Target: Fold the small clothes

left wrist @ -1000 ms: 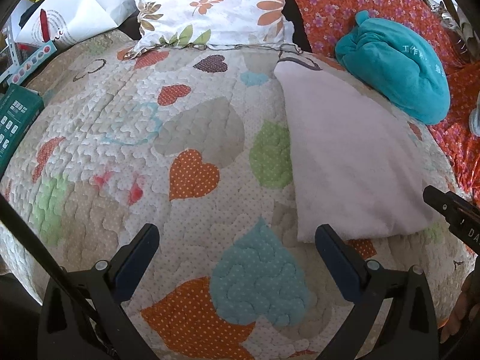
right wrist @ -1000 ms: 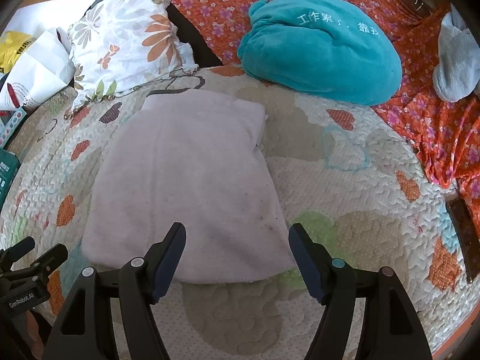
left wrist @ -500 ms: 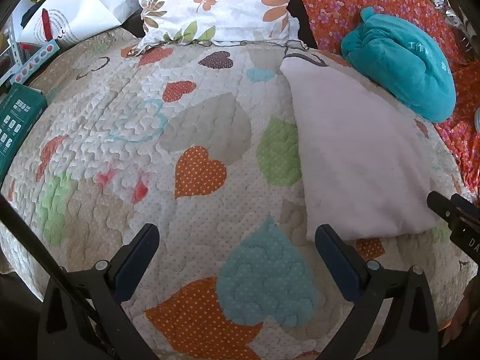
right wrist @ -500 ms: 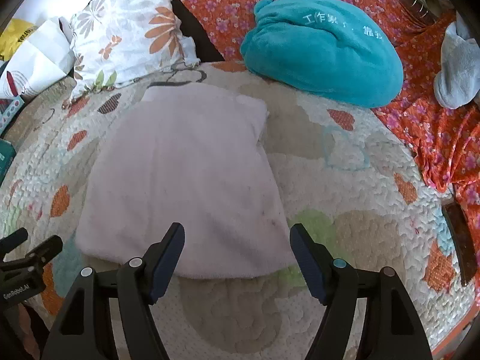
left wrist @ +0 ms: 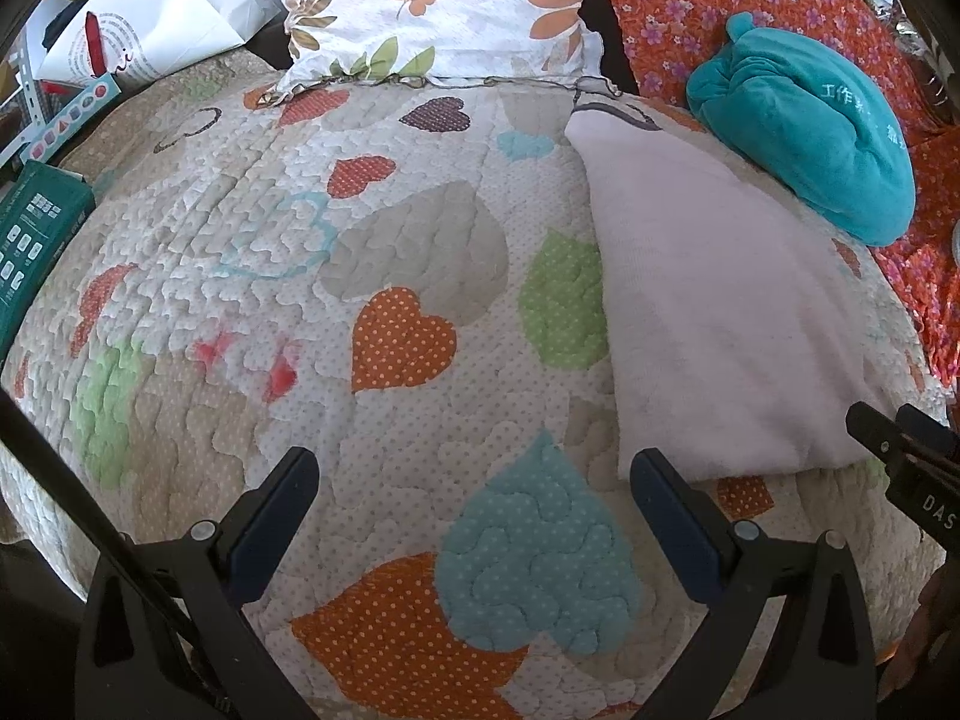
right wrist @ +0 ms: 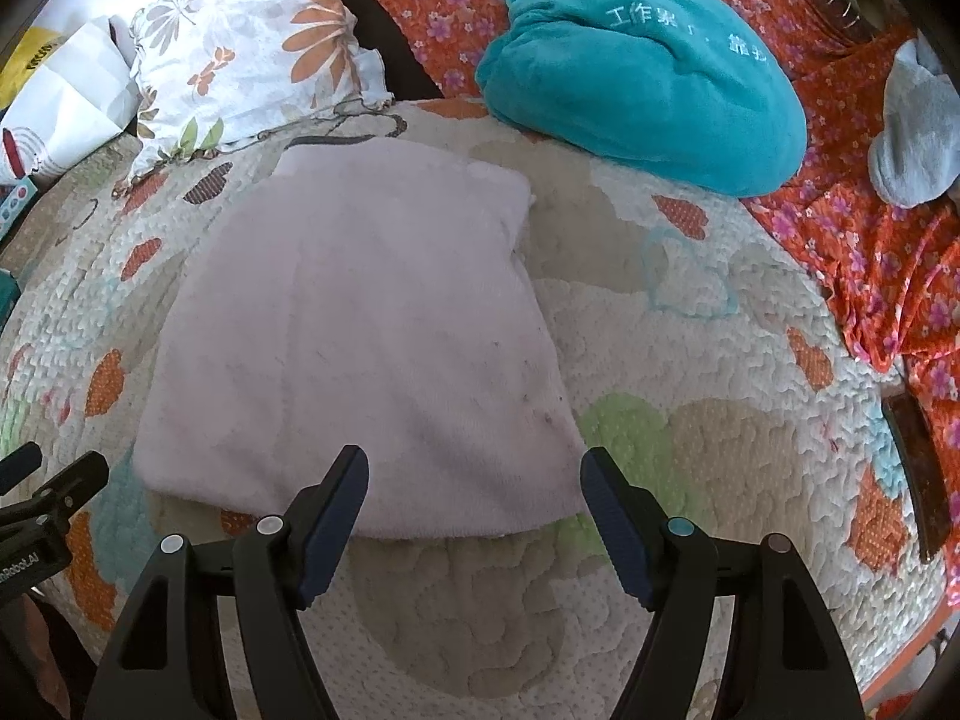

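Note:
A pale pink folded garment (right wrist: 360, 342) lies flat on the heart-patterned quilt (right wrist: 690, 372); it also shows at the right of the left wrist view (left wrist: 720, 312). My right gripper (right wrist: 474, 480) is open and empty, its jaws spread over the garment's near edge. My left gripper (left wrist: 474, 480) is open and empty above the bare quilt (left wrist: 300, 276), left of the garment's near corner. The right gripper's tip shows at the right edge of the left wrist view (left wrist: 900, 450).
A teal plush bundle (right wrist: 642, 66) and a floral pillow (right wrist: 252, 48) lie behind the garment. Orange flowered fabric (right wrist: 870, 240) and a grey cloth (right wrist: 912, 132) are at the right. A green box (left wrist: 30, 240) and a white paper bag (left wrist: 150, 30) sit at the left.
Both grippers have drawn back slightly toward me from the garment; the view shifts a little. The garment has not moved, and both stay open.

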### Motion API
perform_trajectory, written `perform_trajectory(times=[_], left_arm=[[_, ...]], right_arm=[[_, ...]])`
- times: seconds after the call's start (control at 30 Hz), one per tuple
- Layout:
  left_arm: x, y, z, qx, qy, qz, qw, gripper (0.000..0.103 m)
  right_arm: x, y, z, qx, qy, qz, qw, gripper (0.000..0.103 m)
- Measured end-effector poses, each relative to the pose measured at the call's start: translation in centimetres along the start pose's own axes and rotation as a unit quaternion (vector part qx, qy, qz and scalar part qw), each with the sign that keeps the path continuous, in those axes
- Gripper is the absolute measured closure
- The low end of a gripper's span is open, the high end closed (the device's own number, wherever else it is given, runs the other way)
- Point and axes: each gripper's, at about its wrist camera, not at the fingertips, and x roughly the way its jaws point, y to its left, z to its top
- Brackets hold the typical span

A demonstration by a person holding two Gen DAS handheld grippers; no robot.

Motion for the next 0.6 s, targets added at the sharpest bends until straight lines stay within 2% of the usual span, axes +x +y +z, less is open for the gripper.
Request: perform_trajectory(times=[0.6], left_arm=[[0.15,-0.09,-0.02,0.002,0.005,-0.010,0.9999,0.000]], right_arm=[[0.67,-0.10,-0.03,-0.004,0.011,-0.005,1.000,0.023]])
